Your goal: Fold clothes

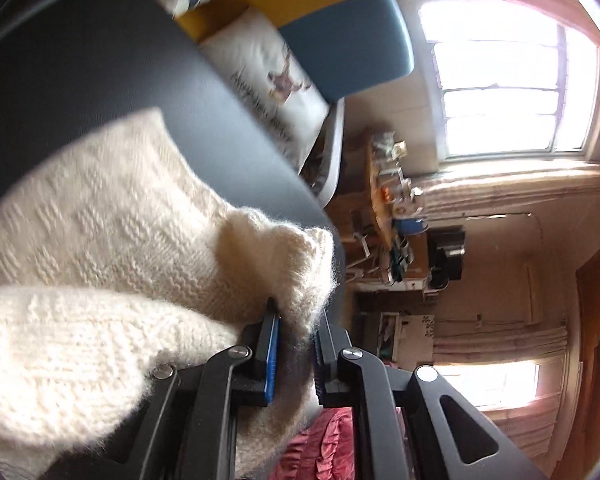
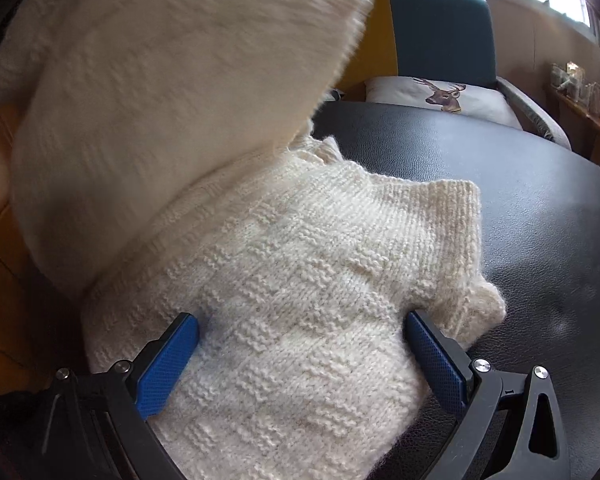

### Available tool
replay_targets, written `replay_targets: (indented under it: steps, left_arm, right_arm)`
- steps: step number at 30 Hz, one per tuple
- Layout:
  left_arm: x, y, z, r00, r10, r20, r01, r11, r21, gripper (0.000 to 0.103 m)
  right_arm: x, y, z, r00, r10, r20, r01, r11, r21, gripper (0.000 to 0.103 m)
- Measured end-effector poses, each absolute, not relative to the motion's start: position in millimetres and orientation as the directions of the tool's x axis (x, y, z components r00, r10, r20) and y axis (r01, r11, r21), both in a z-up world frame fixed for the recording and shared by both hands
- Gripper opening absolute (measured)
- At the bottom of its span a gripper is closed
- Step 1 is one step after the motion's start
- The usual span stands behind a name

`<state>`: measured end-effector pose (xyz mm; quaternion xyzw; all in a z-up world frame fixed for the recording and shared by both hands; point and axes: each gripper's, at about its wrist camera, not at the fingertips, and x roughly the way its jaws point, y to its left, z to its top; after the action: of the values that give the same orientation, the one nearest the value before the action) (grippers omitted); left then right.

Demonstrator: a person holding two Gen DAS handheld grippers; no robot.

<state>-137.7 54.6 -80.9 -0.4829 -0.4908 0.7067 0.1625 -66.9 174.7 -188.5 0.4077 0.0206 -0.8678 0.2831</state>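
Dark lettering on white deer pillow, too blurred to read; no other text.

Sweater on table; pillow on chair behind table.

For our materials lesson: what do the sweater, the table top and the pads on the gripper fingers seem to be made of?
Sweater: cream wool-like knit, fuzzy; stitches and loose fibres show.
Table top: black, probably leather or imitation; pebbled grain, soft sheen.
Pads: blue, likely rubber or plastic; fine diamond texture, matte.
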Motion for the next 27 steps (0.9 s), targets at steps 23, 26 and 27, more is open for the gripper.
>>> replay_targets:
  steps: [23, 26, 27]
  left_arm:
    - [-105.7, 43.9, -45.8, -0.334, 0.820, -0.464, 0.047, -0.478, -0.877, 0.021]
    - [-102.9, -1.9, -25.9, -0.476, 0.676, -0.563, -0.053, -0.661, -0.749, 0.022]
    - [-103.2, -17.7, -25.0, -0.519, 0.621, -0.588, -0.056, -0.711, -0.701, 0.022]
  right_arm:
    - [-1.5, 248.5, -169.6, -0.519, -0.515, -0.682, 0.445, -0.844, 0.299, 0.103]
    - [17.8, 256.4, -159.4, -0.527, -0.532, -0.663, 0.434, -0.839, 0.328, 0.103]
    - [23.5, 257.7, -152.4, -0.533, -0.540, -0.651, 0.439, -0.835, 0.333, 0.103]
